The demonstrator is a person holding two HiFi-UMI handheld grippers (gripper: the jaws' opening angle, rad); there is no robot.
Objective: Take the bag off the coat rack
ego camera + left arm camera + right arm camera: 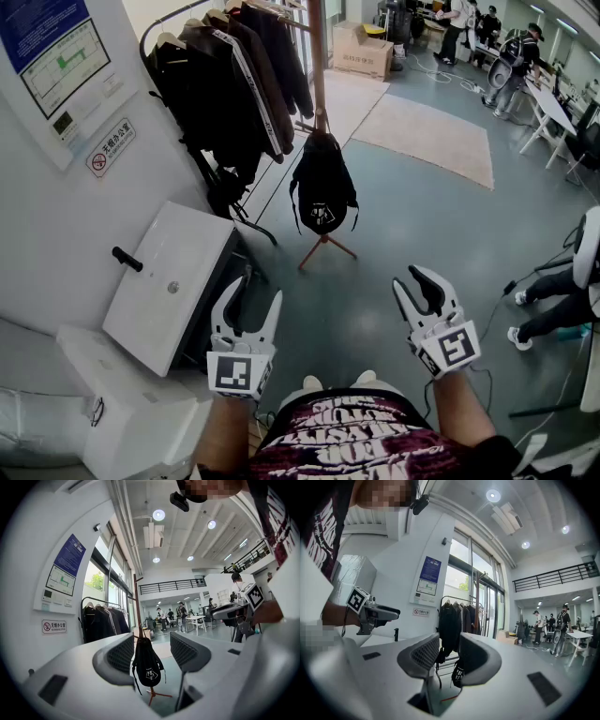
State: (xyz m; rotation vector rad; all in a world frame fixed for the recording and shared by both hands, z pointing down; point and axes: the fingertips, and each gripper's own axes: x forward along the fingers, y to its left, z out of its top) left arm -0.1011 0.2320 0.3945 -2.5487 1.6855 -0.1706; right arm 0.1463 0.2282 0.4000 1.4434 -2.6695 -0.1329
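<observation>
Both pairs of tongs were held low and well short of the coat rack (319, 66), aimed toward it, apparently in readiness for an approach. The left gripper (260, 291) was spread wide and the right gripper (412, 286) kept partly apart; nothing was held by either. The bag (322, 192) was hung by its top from the rack's pole, above its foot, well apart from both grippers. Coats (234, 75) were hung beside the rack.
</observation>
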